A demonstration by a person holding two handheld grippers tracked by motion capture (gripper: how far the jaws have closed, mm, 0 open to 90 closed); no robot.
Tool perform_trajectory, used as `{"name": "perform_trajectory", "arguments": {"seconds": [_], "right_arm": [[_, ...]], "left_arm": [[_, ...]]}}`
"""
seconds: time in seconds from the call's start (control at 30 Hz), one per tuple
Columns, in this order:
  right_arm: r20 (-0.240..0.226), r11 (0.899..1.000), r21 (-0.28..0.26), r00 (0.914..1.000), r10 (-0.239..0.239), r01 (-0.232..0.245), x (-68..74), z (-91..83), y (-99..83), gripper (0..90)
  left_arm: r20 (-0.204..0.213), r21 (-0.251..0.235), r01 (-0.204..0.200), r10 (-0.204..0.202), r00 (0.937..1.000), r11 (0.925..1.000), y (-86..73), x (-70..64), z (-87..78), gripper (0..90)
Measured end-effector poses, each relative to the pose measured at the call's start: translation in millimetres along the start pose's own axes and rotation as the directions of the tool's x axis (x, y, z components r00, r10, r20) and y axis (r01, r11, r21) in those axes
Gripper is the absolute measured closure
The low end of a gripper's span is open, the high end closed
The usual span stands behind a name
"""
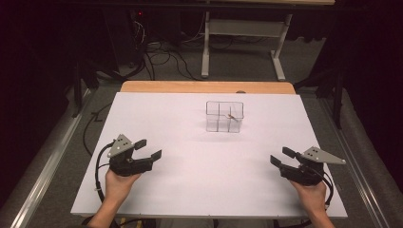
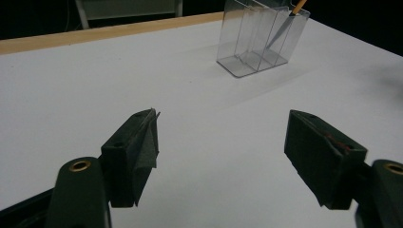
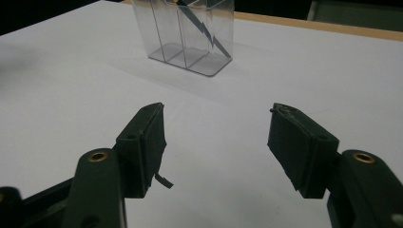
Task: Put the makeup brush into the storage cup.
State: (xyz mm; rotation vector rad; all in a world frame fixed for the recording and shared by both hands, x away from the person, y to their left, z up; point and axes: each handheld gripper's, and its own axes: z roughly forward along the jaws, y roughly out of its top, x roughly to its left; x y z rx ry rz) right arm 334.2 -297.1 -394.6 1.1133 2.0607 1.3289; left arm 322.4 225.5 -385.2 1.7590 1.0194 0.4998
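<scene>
On the white table [image 1: 199, 161], two grippers, one clear box, one pencil-like stick. Left gripper [image 1: 148, 149] sits near the front left part of the table, jaws spread wide, nothing between them, pads not touching anything; its own view confirms the wide gap [image 2: 221, 156] with bare table beneath. Right gripper [image 1: 281, 157] sits near the front right, jaws likewise spread wide and empty; same wide gap in the right gripper view [image 3: 216, 147]. A loose strip of tape hangs off one pad [image 3: 154, 142] there. Each gripper is held by one hand: left hand [image 1: 115, 186], right hand [image 1: 310, 190], both at the front edge. Both grippers point inward and forward, well apart from each other.

Box [image 1: 224, 116] stands upright at the table's middle, toward the far side, well apart from both grippers. Clear walls divide it into several compartments; exact count hard to tell. Stick [image 1: 231, 116] leans tilted in a compartment on the box's right side, its orange end poking above the rim in the left gripper view [image 2: 298, 6]. Other compartments look empty.

Wooden edge [image 1: 207, 87] runs along the table's far side.
</scene>
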Motion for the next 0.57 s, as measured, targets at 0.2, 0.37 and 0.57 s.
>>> {"name": "perform_trajectory", "arguments": {"seconds": [0.2, 0.37, 0.57], "right_arm": [[-0.009, 1.0, -0.009, 1.0, 0.0, 0.0, 1.1, 0.8, -0.9, 37.3], [-0.002, 1.0, -0.01, 1.0, 0.007, -0.007, 0.8, 0.9, -1.4, 36.6], [-0.001, 1.0, -0.026, 0.9999, 0.012, -0.012, 0.5, -0.5, -1.2, 35.8]], "left_arm": [[0.0, -0.002, 0.001, -0.001, 1.0, 1.0, -0.1, -0.4, -0.3, 27.5], [0.0, 0.001, -0.003, 0.003, 1.0, 1.0, 0.0, -0.4, 0.0, 27.5], [-0.003, 0.0, 0.0, 0.0, 1.0, 1.0, -0.1, 0.3, -0.1, 27.4]]}}
